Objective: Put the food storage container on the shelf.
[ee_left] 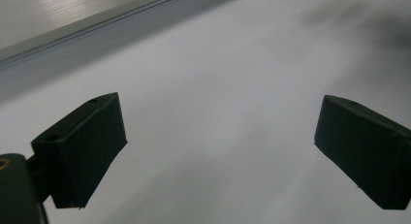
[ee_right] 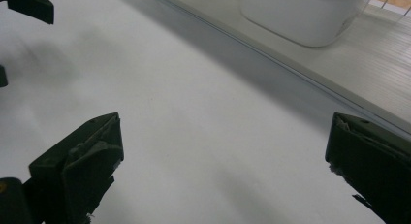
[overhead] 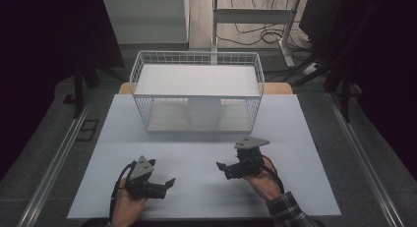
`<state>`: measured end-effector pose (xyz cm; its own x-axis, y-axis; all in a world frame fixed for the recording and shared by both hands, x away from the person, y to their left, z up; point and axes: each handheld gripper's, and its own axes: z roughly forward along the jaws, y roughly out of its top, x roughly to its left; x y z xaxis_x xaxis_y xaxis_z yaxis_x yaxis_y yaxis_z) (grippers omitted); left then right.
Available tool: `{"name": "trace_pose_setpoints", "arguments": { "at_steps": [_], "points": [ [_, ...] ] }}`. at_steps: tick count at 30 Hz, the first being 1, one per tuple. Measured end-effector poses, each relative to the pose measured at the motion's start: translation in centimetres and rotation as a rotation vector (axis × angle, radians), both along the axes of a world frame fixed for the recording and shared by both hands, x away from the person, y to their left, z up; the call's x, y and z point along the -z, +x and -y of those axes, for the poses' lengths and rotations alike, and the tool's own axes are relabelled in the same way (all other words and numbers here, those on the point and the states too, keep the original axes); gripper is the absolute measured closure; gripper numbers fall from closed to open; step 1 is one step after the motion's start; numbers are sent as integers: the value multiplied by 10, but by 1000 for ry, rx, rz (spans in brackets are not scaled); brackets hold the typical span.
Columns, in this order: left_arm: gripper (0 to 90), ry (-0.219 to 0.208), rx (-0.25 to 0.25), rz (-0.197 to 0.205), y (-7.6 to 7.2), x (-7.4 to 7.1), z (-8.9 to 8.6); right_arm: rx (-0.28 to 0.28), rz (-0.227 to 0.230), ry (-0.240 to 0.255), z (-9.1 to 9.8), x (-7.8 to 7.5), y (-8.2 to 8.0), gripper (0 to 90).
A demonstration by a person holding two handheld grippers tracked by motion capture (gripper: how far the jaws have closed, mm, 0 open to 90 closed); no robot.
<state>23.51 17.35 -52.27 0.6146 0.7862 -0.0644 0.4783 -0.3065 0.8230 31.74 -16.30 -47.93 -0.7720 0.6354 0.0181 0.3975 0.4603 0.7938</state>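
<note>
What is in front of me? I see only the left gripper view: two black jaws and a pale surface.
Observer: In the high view, a white wire basket lies on its side at the far half of the table, its open side facing you.
Operator: Is something inside the basket?
Observer: Yes, a white rounded container stands on its lower wall, near the middle.
Operator: Where is the other gripper?
Observer: The right gripper is low over the table on the right, open and holding nothing.
Operator: Does my gripper point at the basket?
Observer: No. The left gripper points sideways, toward the right gripper.
</note>
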Motion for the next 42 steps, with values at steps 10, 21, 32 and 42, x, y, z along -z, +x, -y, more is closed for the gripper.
{"name": "trace_pose_setpoints", "arguments": {
  "at_steps": [10,21,32,42],
  "points": [
    [39,5,-10,14,-3,-5,-8,29,5,10,19,-2,-16,0],
    [39,6,-26,10,-9,-6,-19,83,9,16,44,-2,-30,0],
    [25,3,-48,16,-20,-6,-36,132,21,0,66,0,-44,0],
    [22,-7,-82,20,-30,-4,-46,172,8,-5,87,5,-60,0]
  ]
}}
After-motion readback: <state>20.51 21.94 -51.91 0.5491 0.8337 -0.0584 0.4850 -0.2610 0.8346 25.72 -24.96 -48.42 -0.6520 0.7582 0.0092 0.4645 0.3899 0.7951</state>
